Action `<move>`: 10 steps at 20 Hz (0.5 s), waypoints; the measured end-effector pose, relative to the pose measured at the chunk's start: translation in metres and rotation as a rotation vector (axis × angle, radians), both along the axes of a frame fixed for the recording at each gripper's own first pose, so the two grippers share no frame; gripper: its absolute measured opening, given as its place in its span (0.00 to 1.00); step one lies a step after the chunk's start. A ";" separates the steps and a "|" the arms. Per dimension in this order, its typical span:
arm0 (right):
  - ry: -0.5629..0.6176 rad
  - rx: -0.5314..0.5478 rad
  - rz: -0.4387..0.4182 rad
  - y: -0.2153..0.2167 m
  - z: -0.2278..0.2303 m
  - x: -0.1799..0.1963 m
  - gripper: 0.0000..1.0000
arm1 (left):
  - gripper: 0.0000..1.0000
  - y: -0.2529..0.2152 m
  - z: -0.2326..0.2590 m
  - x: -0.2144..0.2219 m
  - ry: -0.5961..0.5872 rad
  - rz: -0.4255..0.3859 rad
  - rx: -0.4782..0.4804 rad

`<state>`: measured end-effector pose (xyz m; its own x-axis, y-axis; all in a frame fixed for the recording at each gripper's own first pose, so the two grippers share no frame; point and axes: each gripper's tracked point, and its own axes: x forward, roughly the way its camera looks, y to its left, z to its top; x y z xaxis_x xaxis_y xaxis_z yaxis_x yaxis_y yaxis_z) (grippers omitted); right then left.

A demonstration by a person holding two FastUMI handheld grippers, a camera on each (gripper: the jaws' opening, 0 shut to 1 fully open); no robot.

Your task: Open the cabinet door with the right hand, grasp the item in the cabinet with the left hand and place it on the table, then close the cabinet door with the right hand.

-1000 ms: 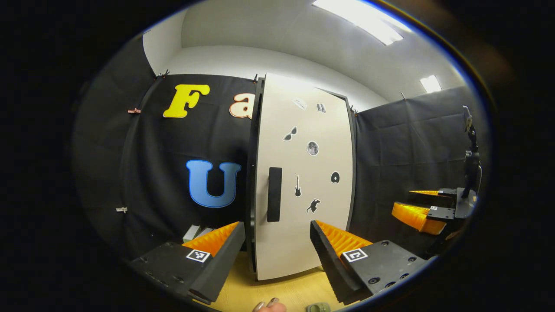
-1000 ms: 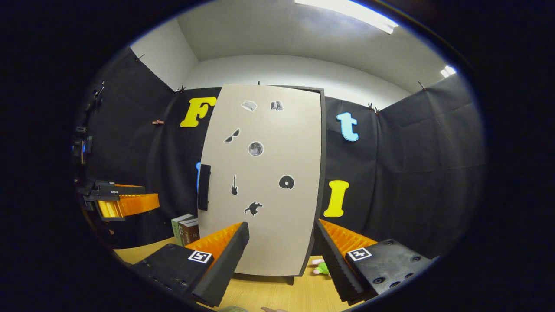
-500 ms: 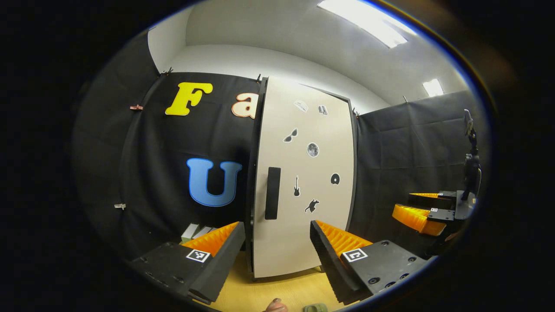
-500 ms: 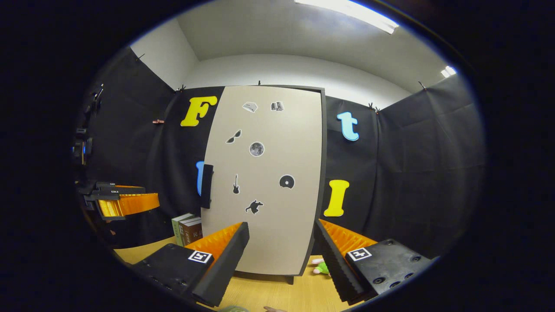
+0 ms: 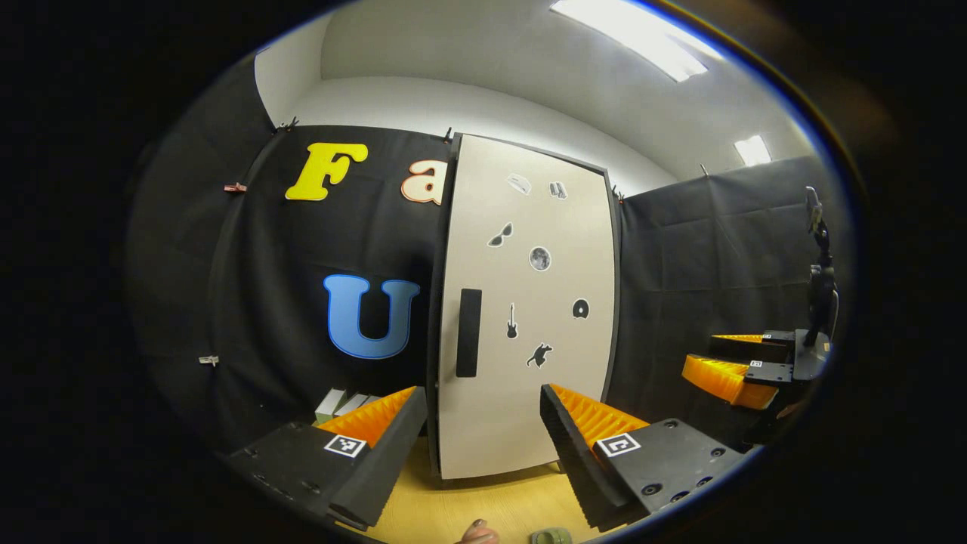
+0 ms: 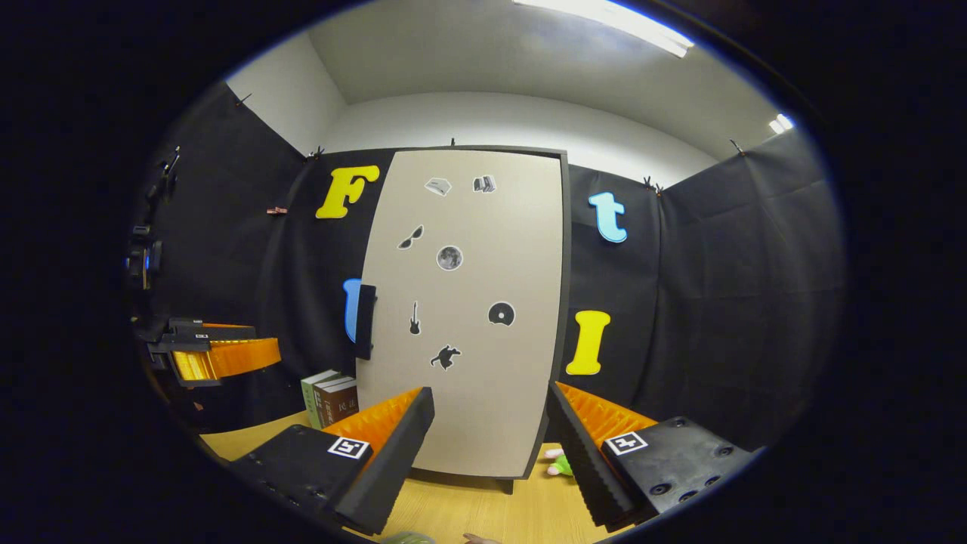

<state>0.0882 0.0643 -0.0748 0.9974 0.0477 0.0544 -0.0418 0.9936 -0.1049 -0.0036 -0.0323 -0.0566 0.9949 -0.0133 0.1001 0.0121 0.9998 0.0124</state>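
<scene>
- Cabinet [image 5: 529,317] stands upright on wooden table [image 5: 453,502], ahead of both grippers, door [image 6: 468,317] shut, nothing touching it.
- Left gripper [image 5: 483,446]: fingers spread wide, holding nothing, hovering low over table, well short of door.
- Right gripper [image 6: 491,453]: fingers likewise spread apart, empty, aimed at door's lower part, not touching.
- Fingertip [image 5: 477,533] at bottom edge of left gripper view, small greenish object [image 5: 550,536] just beside it, too cropped to identify.
- Dark vertical handle [image 5: 468,332] on door's left edge; small black stickers [image 6: 449,257] scattered over pale door face.
- Books [image 6: 330,397] upright on table, left of cabinet, against booth wall.
- Green and pink toy [image 6: 557,465] on table by cabinet's lower right corner, partly hidden behind right finger.
- Item inside cabinet hidden by shut door.
</scene>
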 end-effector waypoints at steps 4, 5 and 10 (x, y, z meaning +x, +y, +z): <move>0.001 0.002 0.002 0.000 0.000 0.000 0.97 | 0.95 0.000 0.000 0.000 0.002 0.001 -0.001; 0.002 0.001 0.002 0.000 0.000 0.000 0.97 | 0.95 0.001 0.000 0.001 0.003 0.002 0.001; 0.009 -0.001 0.000 0.000 -0.001 0.000 0.97 | 0.95 0.001 -0.003 0.000 0.007 0.005 0.004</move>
<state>0.0881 0.0642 -0.0759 0.9978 0.0480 0.0455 -0.0430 0.9935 -0.1055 -0.0033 -0.0312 -0.0595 0.9956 -0.0086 0.0930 0.0071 0.9998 0.0164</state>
